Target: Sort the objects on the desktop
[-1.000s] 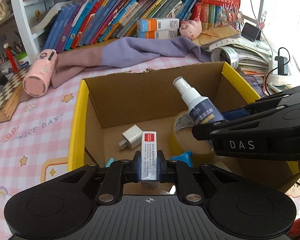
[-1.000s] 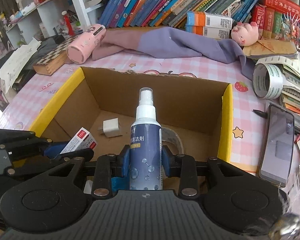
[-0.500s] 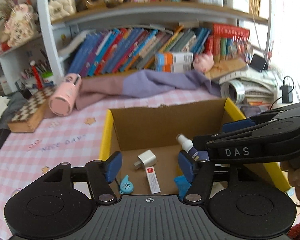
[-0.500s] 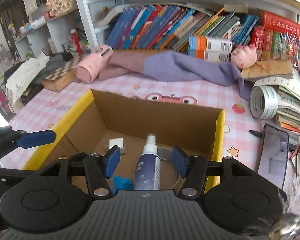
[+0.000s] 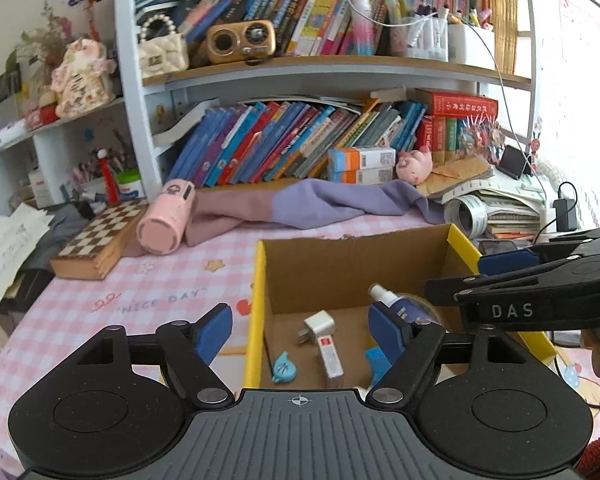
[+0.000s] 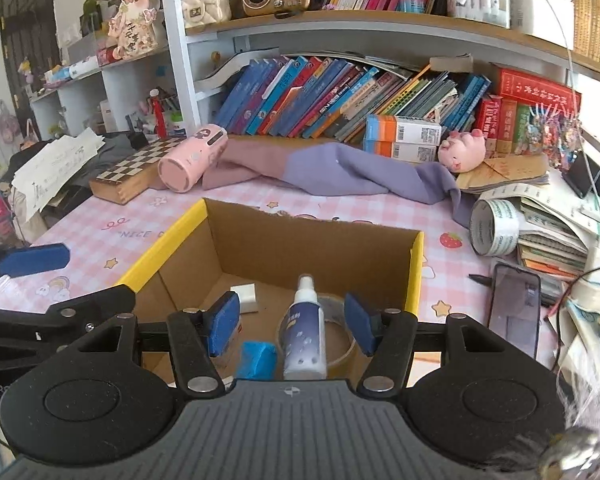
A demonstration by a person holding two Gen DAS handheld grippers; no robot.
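A cardboard box (image 5: 260, 280) with yellow edges stands on the pink checked desk. In it lie a red-and-white small carton (image 5: 330, 356), a white charger plug (image 5: 320, 324), a small blue fish-shaped thing (image 5: 283, 368), a clear tape roll (image 6: 340, 344) and a spray bottle (image 6: 304, 332). My left gripper (image 5: 300, 330) hovers above the box's near left side; its jaws are opening and hold nothing. My right gripper (image 6: 292, 322) is open above the bottle, pads clear of it. In the left wrist view its black fingers (image 5: 540, 296) reach in from the right.
Behind the box lie a purple cloth (image 5: 320, 204), a pink cylinder (image 5: 166, 220) and a chessboard case (image 5: 100, 240). To the right are a tape roll (image 6: 496, 228), a phone (image 6: 514, 308), piled papers and cables. Bookshelves fill the back.
The left gripper let go of the red-and-white carton and the right let go of the spray bottle; both now lie in the box. Both grippers opened, rose and drew back.
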